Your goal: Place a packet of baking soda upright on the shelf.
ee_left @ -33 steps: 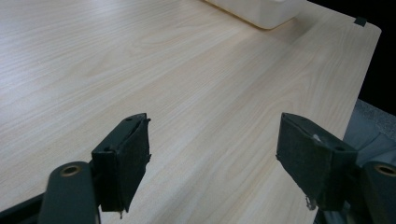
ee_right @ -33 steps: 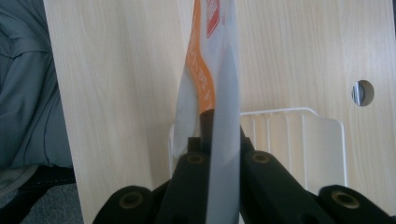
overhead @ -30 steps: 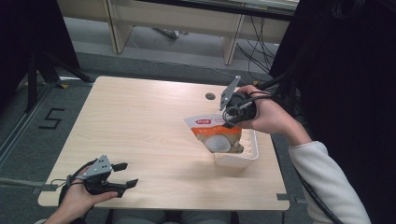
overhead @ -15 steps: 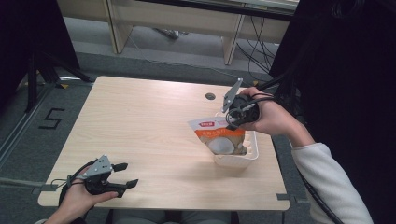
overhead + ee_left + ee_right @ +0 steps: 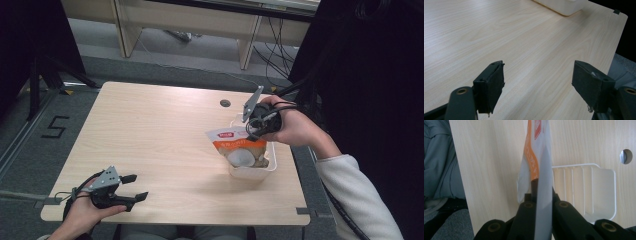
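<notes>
- The right claw [image 5: 251, 131] is pinching the top edge of an orange-and-white snack pouch [image 5: 239, 148]; in the right gripper view its jaws press together on the thin edge of the pouch [image 5: 541, 170].
- The pouch stands in the white plastic bin [image 5: 252, 172], its long axis running from the bin upward, with the sealed top tilted toward the left of the high view and its printed face turned toward the camera.
- In the right gripper view the pouch shows edge-on, reaching straight away from the jaws, with the ribbed wall of the bin [image 5: 584, 182] just beside it.
- The bin sits on the worktop [image 5: 150, 135] near its right edge, toward the near right corner; a round cable hole [image 5: 225, 103] lies just behind it.
- The left claw [image 5: 132, 187] rests near the near left corner of the worktop, jaws spread wide with nothing between them, well apart from the pouch.
- In the left gripper view the worktop [image 5: 499, 37] is bare wood ahead of the jaws, with a corner of the bin [image 5: 564, 6] far off.
- The whole left and middle of the worktop lies open between the two claws.
</notes>
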`<control>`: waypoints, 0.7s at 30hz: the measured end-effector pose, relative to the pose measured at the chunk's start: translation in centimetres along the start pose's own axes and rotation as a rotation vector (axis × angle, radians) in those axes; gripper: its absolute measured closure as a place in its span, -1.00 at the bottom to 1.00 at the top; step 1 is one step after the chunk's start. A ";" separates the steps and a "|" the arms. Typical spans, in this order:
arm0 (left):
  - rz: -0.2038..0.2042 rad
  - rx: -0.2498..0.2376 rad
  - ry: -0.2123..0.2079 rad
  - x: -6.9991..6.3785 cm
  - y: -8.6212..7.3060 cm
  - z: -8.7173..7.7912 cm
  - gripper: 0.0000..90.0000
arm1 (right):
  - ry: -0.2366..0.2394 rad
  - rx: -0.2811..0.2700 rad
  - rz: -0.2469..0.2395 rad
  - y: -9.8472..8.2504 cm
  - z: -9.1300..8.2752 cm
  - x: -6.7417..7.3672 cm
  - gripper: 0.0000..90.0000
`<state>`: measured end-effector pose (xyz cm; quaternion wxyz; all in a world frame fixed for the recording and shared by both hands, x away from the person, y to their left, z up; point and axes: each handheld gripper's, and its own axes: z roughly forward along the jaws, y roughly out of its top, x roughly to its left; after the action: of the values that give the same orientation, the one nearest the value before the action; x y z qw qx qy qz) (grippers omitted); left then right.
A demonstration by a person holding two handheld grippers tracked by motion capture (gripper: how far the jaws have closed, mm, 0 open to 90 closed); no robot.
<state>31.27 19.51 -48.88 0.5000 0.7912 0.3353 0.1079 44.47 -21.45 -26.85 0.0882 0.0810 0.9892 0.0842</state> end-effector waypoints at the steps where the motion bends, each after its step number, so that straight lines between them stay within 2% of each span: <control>1: 0.000 0.000 0.000 0.0 0.0 0.0 -0.44 | 0.000 0.000 0.000 0.0 0.0 0.0 1.00; 3: 0.000 0.000 0.000 0.0 0.0 0.0 -0.44 | -0.004 -0.003 -0.011 -0.1 0.0 -0.1 1.00; 5: 0.006 0.000 0.001 0.0 0.0 0.0 -0.44 | 0.001 0.003 0.002 -0.3 0.0 0.0 1.00; 7: 0.008 0.000 0.000 0.1 0.0 0.0 -0.44 | 0.002 -0.002 -0.022 -0.3 0.2 -0.2 1.00; 15: -0.004 -0.002 -0.001 0.0 0.0 0.0 -0.44 | 0.006 0.008 -0.012 -0.6 0.2 -0.2 1.00; 18: 0.008 -0.001 0.001 0.1 0.0 0.0 -0.44 | 0.001 0.012 0.000 -0.8 0.3 -0.1 1.00; 21: 0.001 -0.001 0.001 0.0 0.0 0.0 -0.44 | 0.001 0.016 -0.011 -1.0 0.3 -0.2 1.00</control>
<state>31.29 19.52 -48.88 0.5000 0.7912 0.3348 0.1087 44.59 -22.39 -27.27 0.0877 0.0762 0.9903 0.0760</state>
